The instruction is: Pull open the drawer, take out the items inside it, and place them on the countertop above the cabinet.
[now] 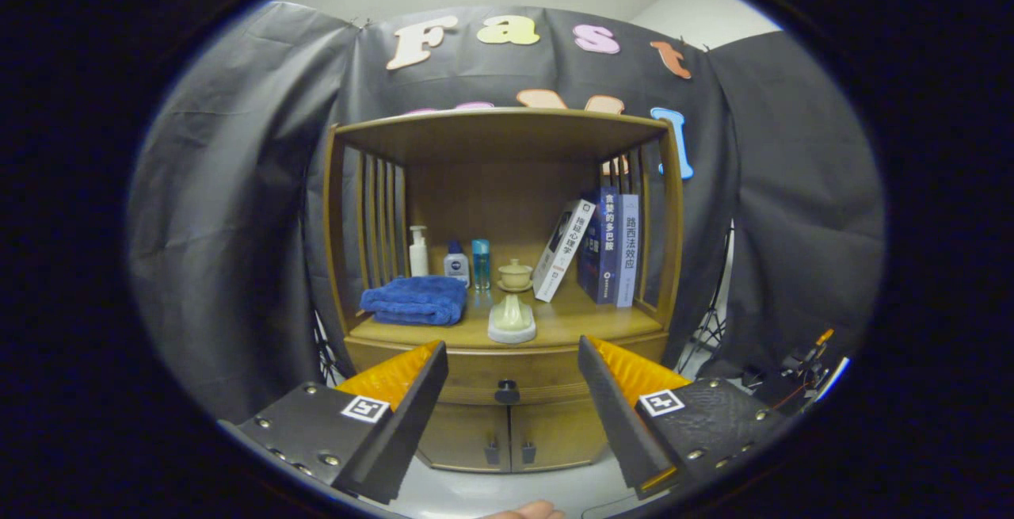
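Note:
A wooden cabinet [507,329] stands ahead against the booth wall. Its drawer [507,372] is closed, with a dark round knob [507,390] at the middle of its front. My gripper [513,356] is open, held back from the cabinet, and the knob shows in the gap between my two fingers, well beyond them. Nothing is between the fingers. The countertop [570,317] above the drawer is the floor of an open shelf. The drawer's contents are hidden.
On the countertop lie a folded blue towel [416,299], three small bottles [455,260], a lidded cup [515,273], a pale ceramic piece [511,321] and several books [606,246] at the right. Two small doors [511,436] sit under the drawer. A tripod [709,329] stands at right.

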{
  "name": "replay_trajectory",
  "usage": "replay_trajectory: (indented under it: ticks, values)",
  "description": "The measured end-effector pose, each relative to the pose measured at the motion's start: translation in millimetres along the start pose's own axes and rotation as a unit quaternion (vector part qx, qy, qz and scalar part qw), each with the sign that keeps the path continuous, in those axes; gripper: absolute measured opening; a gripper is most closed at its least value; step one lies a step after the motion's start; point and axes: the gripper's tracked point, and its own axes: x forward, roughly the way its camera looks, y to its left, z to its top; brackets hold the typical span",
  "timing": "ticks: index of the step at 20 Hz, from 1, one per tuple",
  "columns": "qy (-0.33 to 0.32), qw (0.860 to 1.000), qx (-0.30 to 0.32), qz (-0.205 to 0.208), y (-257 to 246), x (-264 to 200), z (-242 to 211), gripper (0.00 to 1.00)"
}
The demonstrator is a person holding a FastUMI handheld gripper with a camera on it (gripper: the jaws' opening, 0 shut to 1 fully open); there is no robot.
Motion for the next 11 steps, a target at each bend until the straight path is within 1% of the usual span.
replay_trajectory:
  ticks: [3,5,6,9,11]
  values:
    - [0.007,1.0,-0.001,-0.005,-1.6,-19.1,-6.7,0.99]
    - [-0.005,1.0,0.001,0.009,5.4,-29.1,-4.1,0.99]
    - [-0.012,1.0,-0.003,0.008,4.2,-33.7,-2.1,0.99]
    - [-0.008,1.0,-0.011,-0.011,-4.9,-46.8,-8.1,0.99]
    - [-0.009,1.0,-0.012,-0.016,-7.2,-52.1,-8.6,0.99]
